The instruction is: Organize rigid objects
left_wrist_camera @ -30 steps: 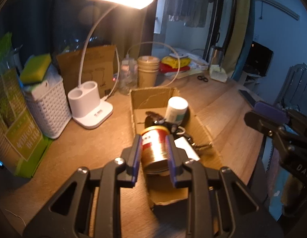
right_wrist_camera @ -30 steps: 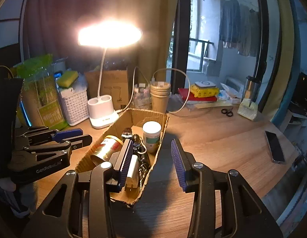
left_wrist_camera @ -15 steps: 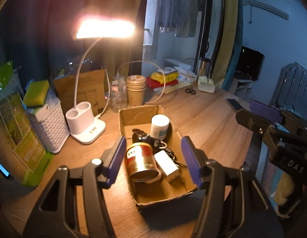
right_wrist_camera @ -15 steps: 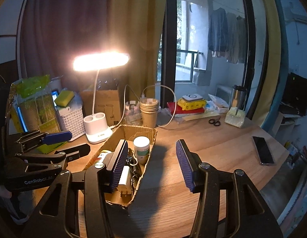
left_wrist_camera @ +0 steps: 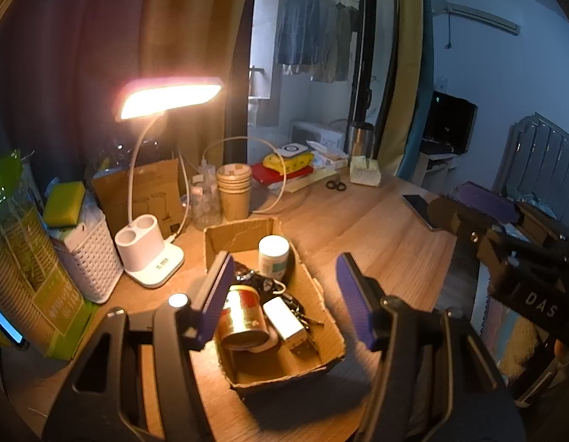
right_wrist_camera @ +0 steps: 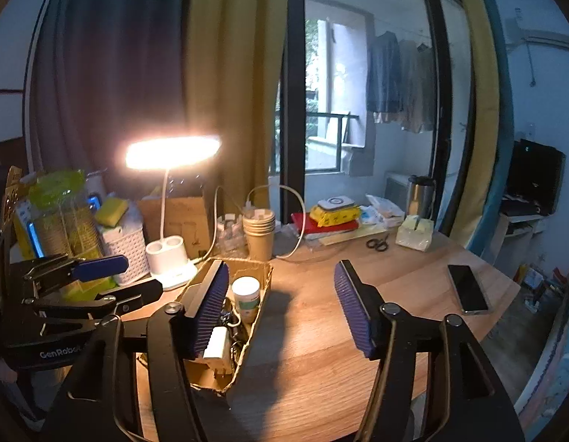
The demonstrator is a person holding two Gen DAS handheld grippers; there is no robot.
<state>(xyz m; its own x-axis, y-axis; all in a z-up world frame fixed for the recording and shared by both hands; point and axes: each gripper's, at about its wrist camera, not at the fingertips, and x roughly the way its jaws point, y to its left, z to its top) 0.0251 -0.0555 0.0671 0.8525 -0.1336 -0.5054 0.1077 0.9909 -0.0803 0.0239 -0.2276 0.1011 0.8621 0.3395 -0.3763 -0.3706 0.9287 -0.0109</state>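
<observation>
So the cardboard box (left_wrist_camera: 314,276) is sitting on the desk (left_wrist_camera: 376,228) with everything piled inside it. There's a can (left_wrist_camera: 244,322) lying on its side toward the near end of the box, gold body with a red label band, and a white charger block (left_wrist_camera: 284,318) right beside it, touching or as good as. Behind those there's a dark tangle of keys or something similar (left_wrist_camera: 262,281), can't really make it out, and at the far end of the box a white bottle (left_wrist_camera: 273,254) stands upright. The left gripper (left_wrist_camera: 284,294) hangs above the near half of the box with its jaws spread wide and nothing in them; the can and charger show in the gap between the purple pads but neither pad touches them. The right gripper (right_wrist_camera: 281,305) is off to the right side of the box over bare desk, jaws also wide apart and empty. In the right wrist view its left pad overlaps the box (right_wrist_camera: 262,294), and you can see the bottle (right_wrist_camera: 246,293) and the charger (right_wrist_camera: 216,346) in there; the can is hidden. Just left of the box is a lit desk lamp (left_wrist_camera: 152,258) on a white base, and further left of that a white basket (left_wrist_camera: 89,261) with a yellow sponge (left_wrist_camera: 63,202) on top. Behind the box there's a stack of paper cups (left_wrist_camera: 234,191), and well off to the right of the box a phone (right_wrist_camera: 468,289) lies flat near the desk edge.
</observation>
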